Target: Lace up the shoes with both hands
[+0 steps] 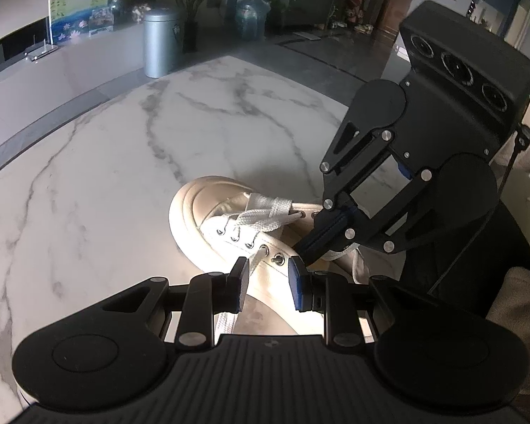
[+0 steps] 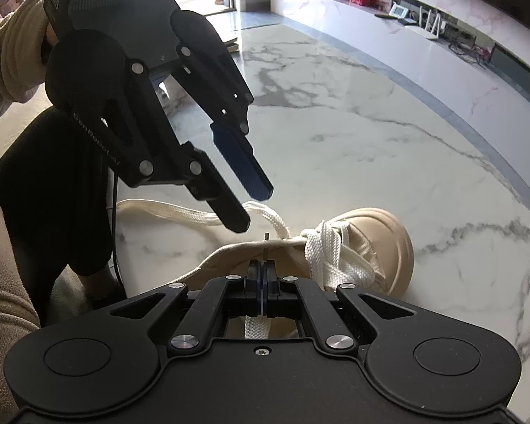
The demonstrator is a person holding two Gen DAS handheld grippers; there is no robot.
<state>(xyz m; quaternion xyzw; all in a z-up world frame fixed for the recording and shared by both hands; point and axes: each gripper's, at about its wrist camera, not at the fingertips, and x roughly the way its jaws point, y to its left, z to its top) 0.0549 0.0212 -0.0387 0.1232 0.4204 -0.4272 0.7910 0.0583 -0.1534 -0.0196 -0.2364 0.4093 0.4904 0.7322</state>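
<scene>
On the marble table [image 1: 88,176], far left, we see a grey canister [image 1: 160,42], well clear of our work. Near centre lies the cream shoe [image 1: 201,212]: its toe-end eyelets are laced, the nearer ones look empty. Our left gripper [image 1: 268,275] hovers narrowly parted beside an eyelet, gripping nothing. At right, our right gripper [image 2: 261,275] is clamped on the lace [image 2: 256,327], crowding the tongue.
</scene>
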